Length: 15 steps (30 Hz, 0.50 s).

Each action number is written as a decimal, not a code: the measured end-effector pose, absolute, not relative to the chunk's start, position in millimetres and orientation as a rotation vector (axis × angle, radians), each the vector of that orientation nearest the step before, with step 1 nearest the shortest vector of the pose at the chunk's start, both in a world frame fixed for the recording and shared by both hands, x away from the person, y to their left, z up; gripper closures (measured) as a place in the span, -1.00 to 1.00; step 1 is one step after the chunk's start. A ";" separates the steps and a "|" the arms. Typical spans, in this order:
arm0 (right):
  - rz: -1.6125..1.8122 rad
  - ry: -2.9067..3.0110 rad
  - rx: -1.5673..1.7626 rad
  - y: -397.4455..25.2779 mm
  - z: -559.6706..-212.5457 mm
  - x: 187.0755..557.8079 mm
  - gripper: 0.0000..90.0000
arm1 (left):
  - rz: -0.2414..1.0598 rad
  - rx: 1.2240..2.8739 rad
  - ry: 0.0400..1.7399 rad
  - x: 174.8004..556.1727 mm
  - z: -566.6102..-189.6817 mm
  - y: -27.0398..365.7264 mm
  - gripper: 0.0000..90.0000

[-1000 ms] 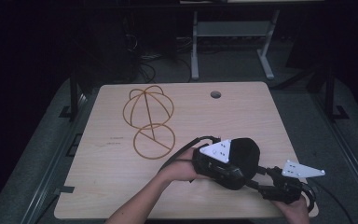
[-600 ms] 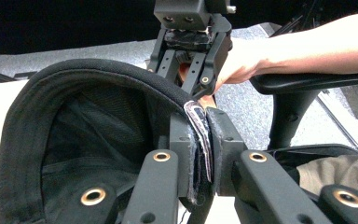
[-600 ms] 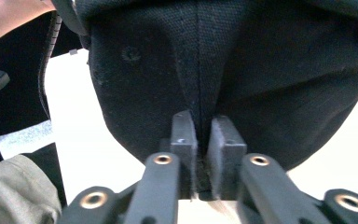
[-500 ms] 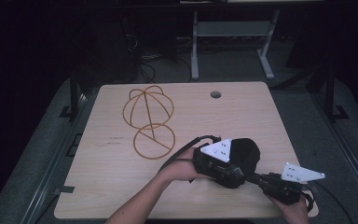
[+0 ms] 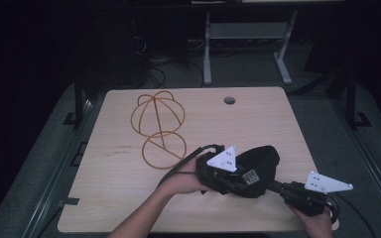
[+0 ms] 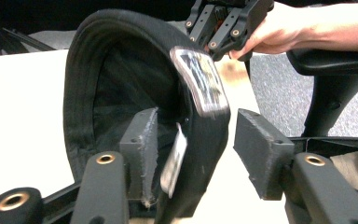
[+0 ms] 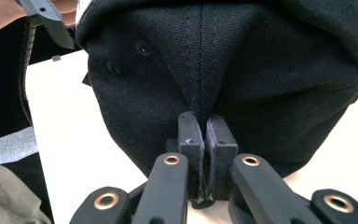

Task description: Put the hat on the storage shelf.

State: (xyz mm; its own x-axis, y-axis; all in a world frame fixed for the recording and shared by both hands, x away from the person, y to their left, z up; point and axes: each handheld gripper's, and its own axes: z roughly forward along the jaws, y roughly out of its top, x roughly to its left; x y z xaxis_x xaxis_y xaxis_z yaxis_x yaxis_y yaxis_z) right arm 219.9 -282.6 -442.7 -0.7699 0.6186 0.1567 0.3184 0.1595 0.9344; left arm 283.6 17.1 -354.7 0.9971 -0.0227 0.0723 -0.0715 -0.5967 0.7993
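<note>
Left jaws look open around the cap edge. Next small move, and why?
Probably shut the left gripper on the black cap: its jaws straddle the cap's edge, one inside, one outside and apart. The right gripper already pinches the crown fabric, so the cap is steadied.

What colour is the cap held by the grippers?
Black; the cap shows best in the right gripper view.

High view looks down over the table (image 5: 129,198); both gripper views sit tight on the cap (image 5: 258,166), facing each other.
</note>
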 end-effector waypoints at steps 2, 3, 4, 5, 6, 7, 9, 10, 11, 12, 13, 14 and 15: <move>1.648 2.175 0.913 -283.3 -442.6 219.9 0.93 | 0.073 2.208 -0.056 283.1 -355.8 19.7 0.04; 1.644 2.173 0.912 -284.0 -442.4 220.2 0.93 | 0.080 2.215 -0.051 282.7 -356.2 22.7 0.03; 1.643 2.171 0.915 -284.7 -442.1 220.2 0.93 | 0.088 2.217 -0.044 282.3 -356.7 25.8 0.02; 1.642 2.166 0.920 -285.3 -441.7 220.0 0.93 | 0.088 2.219 -0.035 281.7 -357.1 29.1 0.00; 1.640 2.161 0.922 -286.5 -440.8 219.6 0.93 | 0.099 2.218 -0.024 280.7 -358.2 35.9 -0.02; 1.640 2.161 0.922 -286.5 -440.8 219.6 0.93 | 0.099 2.218 -0.024 280.7 -358.2 35.9 -0.04; 1.638 2.151 0.924 -287.2 -439.9 219.3 0.93 | 0.108 2.214 -0.003 280.1 -360.5 43.1 -0.07; 1.631 2.149 0.926 -287.7 -438.5 219.6 0.93 | 0.115 2.210 0.014 281.2 -363.7 51.5 -0.11; 1.631 2.149 0.926 -287.7 -438.5 219.6 0.93 | 0.115 2.210 0.014 281.2 -363.7 51.5 -0.11; 1.626 2.147 0.923 -287.8 -437.6 220.3 0.93 | 0.117 2.206 0.026 281.7 -365.4 56.0 -0.11; 1.618 2.143 0.922 -288.0 -436.6 220.8 0.93 | 0.117 2.206 0.040 282.1 -367.0 60.6 -0.11; 1.612 2.133 0.916 -289.1 -433.5 221.6 0.94 | 0.124 2.203 0.053 281.9 -369.0 64.7 -0.12; 1.607 2.131 0.912 -289.6 -431.7 221.9 0.94 | 0.137 2.207 0.067 281.5 -370.7 68.7 -0.13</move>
